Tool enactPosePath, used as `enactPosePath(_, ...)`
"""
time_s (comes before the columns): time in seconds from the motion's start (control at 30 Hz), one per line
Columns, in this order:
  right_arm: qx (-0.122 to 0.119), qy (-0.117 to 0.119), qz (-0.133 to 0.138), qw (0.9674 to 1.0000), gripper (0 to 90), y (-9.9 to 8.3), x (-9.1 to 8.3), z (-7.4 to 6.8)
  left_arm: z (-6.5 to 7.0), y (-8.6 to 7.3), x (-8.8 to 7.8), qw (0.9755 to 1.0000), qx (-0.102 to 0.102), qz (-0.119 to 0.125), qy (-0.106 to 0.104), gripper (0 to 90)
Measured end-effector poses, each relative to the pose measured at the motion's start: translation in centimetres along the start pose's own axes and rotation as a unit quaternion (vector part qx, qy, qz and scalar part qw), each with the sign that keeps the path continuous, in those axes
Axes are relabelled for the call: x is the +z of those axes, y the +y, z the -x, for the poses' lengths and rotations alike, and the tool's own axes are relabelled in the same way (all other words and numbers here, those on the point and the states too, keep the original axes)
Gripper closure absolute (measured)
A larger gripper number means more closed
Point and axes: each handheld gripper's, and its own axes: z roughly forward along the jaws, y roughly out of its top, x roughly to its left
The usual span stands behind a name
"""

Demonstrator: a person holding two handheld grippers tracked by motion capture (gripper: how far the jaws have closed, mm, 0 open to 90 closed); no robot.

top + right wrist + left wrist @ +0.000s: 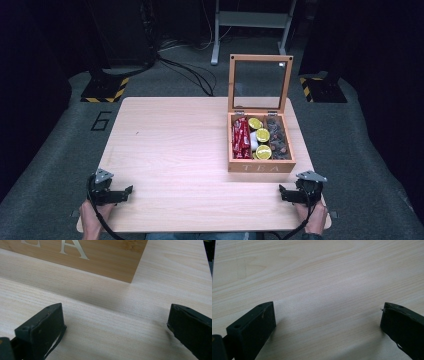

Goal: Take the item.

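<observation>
A wooden tea box (261, 166) lettered TEA stands on the right half of the table, its glass lid (260, 83) raised upright. Inside lie red packets (241, 138), yellow-topped capsules (263, 135) and dark wrapped pieces (278, 138). My left gripper (129, 190) rests at the table's front left corner, open, with bare wood between its fingers (252, 327). My right gripper (281, 191) rests at the front right, open and empty, just in front of the box. The box's front wall (100, 257) and its right corner fill the top of the right gripper view.
The light wooden table (175, 150) stands on grey carpet. Black-and-yellow striped stand bases (106, 90) and cables lie on the floor behind it. A white frame (250, 25) stands at the back.
</observation>
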Motion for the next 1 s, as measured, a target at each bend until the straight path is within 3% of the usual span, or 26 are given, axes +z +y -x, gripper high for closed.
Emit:
enactPosePath(0.13, -0.001, 0.002, 0.000, 1.0000, 0.0, 0.0, 0.0, 0.1, 0.2, 0.5, -0.4, 0.9998, -0.002, 0.016, -0.010, 0.0)
enactPosePath(0.37, 0.001, 0.004, -0.001, 1.0000, 0.4, 0.0, 0.1, 0.1, 1.9, 3.3, -1.2, 0.9984, 0.010, 0.043, -0.035, 0.0)
enactPosePath(1.0, 0.011, 0.015, -0.006, 0.9998, 0.5, 0.1, 0.2, 0.3, 5.1, 8.1, -1.0, 0.9940, 0.046, 0.069, -0.073, 0.0)
